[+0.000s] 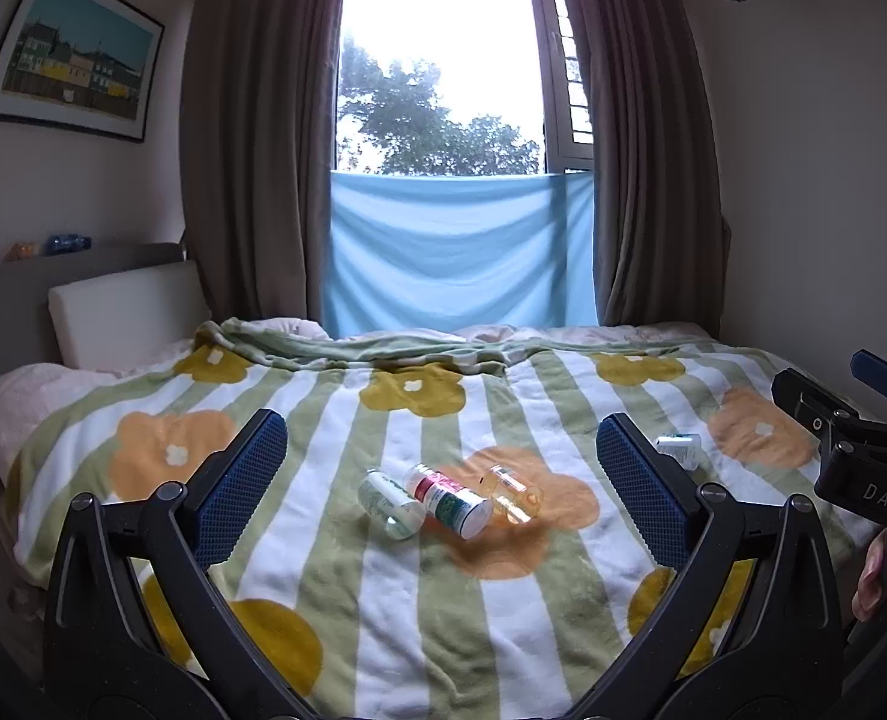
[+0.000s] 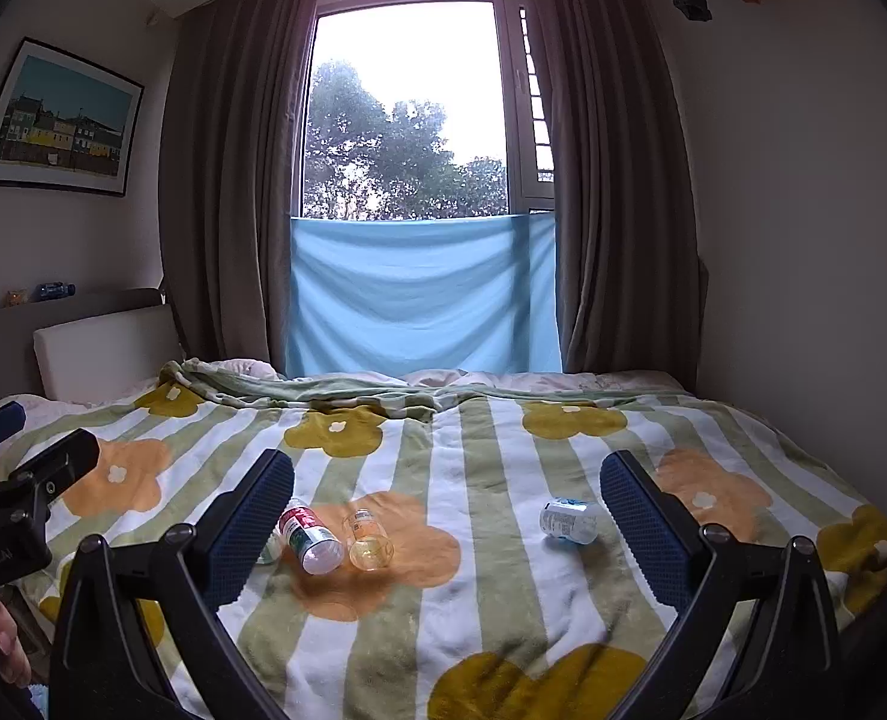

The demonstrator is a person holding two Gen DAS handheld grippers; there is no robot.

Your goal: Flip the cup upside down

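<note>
Several small cups lie on their sides on the flowered blanket [image 1: 443,600]. A clear amber cup [image 1: 515,495] lies beside a red-and-green labelled cup [image 1: 448,499] and a pale green cup [image 1: 390,504]. A white-and-blue cup [image 1: 677,449] lies apart at the right. My left gripper [image 1: 441,480] is open and empty, above the three grouped cups. In the right wrist view the amber cup [image 2: 370,542], the red-labelled cup [image 2: 311,537] and the white-and-blue cup [image 2: 568,521] show. My right gripper [image 2: 446,504] is open and empty, with the white-and-blue cup just inside its right finger.
The bed [image 2: 503,600] fills the foreground. A white headboard cushion [image 1: 125,312] stands at the left. Brown curtains [image 1: 245,150] and a blue cloth [image 1: 461,252] hang at the window behind. A framed picture [image 1: 71,54] is on the left wall.
</note>
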